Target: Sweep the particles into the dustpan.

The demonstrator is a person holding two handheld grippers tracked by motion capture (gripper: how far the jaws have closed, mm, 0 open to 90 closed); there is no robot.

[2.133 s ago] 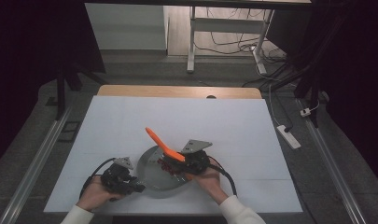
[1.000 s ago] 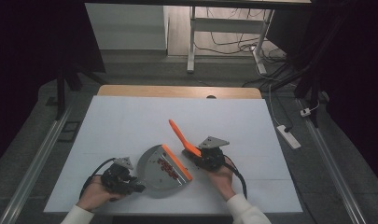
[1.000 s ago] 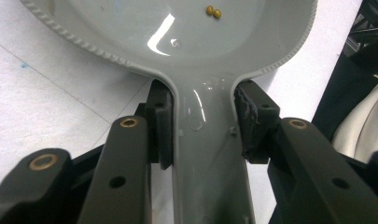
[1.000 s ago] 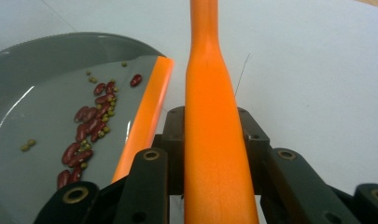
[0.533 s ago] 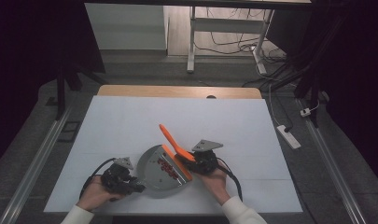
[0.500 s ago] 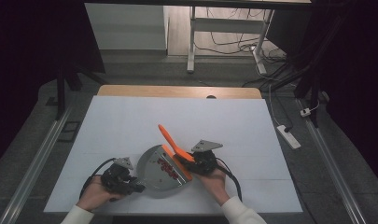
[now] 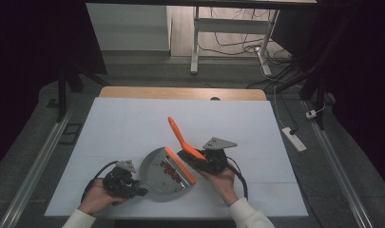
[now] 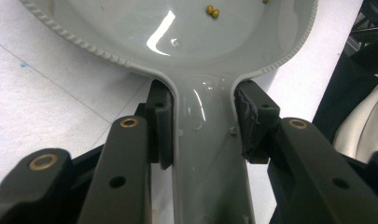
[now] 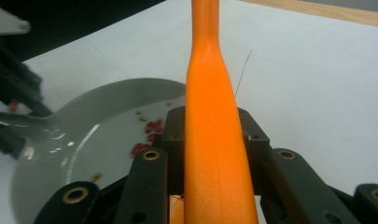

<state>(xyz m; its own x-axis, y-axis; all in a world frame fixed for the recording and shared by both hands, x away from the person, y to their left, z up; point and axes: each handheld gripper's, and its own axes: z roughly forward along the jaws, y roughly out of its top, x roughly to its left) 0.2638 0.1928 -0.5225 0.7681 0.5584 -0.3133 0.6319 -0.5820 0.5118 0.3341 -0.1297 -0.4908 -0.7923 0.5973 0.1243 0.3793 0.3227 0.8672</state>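
A grey dustpan [image 7: 158,175] with an orange front lip [image 7: 180,164] lies on the white table. Small red bits [image 7: 169,170] and a few yellow ones [image 8: 212,11] lie in it. My left gripper [image 7: 131,183] is shut on the dustpan's grey handle [image 8: 205,158], a pad [image 8: 159,126] pressing on each side. My right gripper [image 7: 199,159] is shut on an orange brush handle [image 7: 177,132], which slants up and away to the left. In the right gripper view the orange handle [image 9: 212,116] runs up between the jaws, with the dustpan [image 9: 84,140] to its left. The brush's lower end sits by the lip.
The white table [image 7: 133,123] has open room behind and to both sides of the dustpan. Its wooden far edge [image 7: 180,92] shows at the back. A white power strip [image 7: 294,138] lies on the floor right of the table.
The right gripper and orange brush swung right, away from the pan, then came back left to its orange lip. The left gripper and dustpan stayed put.
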